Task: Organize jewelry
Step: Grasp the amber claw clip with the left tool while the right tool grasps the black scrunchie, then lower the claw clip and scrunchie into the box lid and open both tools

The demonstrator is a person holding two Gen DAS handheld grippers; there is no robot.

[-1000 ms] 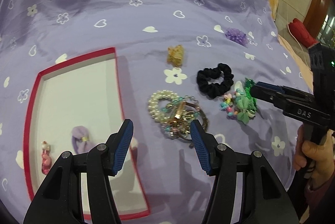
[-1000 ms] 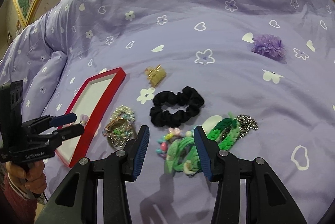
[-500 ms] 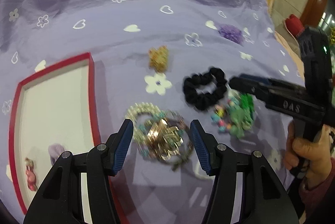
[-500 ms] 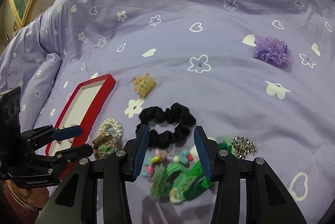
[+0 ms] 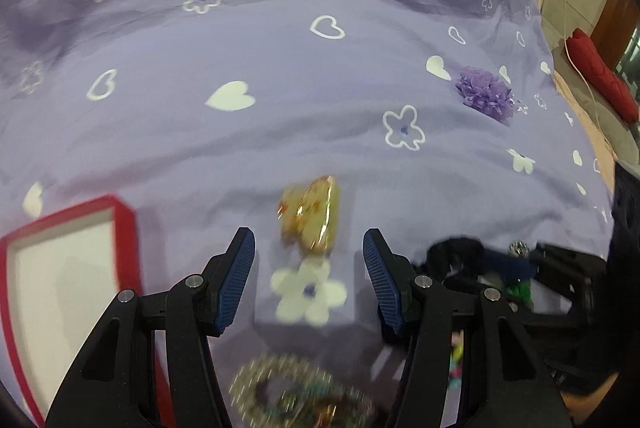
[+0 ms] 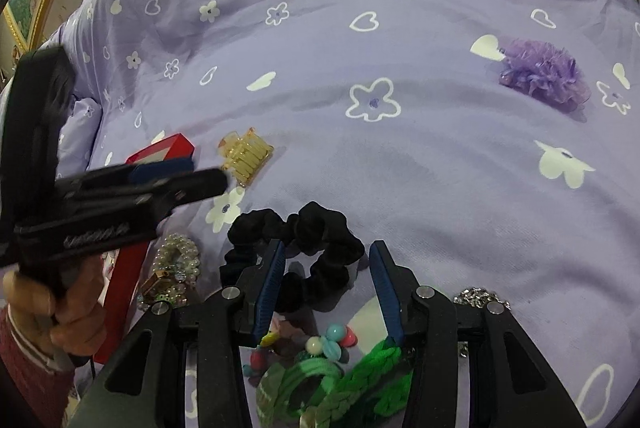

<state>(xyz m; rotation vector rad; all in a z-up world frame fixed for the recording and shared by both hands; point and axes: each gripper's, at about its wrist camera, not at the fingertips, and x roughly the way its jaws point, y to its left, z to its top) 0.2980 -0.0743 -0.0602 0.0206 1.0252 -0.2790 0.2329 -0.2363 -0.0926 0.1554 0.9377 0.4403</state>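
Note:
A yellow hair claw clip [image 5: 310,218] lies on the purple bedspread just ahead of my open, empty left gripper [image 5: 309,252]; it also shows in the right wrist view [image 6: 245,159]. My right gripper [image 6: 327,272] is open and empty, its fingertips over a black scrunchie [image 6: 320,228]. A red-rimmed white tray [image 5: 124,228] lies at the left. A pearl and bead bracelet pile [image 5: 296,400] lies under my left gripper. Green bands and coloured beads [image 6: 340,380] lie under my right gripper.
A purple flower hair piece [image 5: 486,96] lies far right on the bedspread, also in the right wrist view [image 6: 544,74]. A silver chain [image 6: 480,298] lies beside the right gripper. A red cushion [image 5: 600,76] sits beyond the bed edge.
Both grippers have moved forward. The left one has passed over the bracelet pile to the yellow clip. The right one has passed over the green bands to the black scrunchie.

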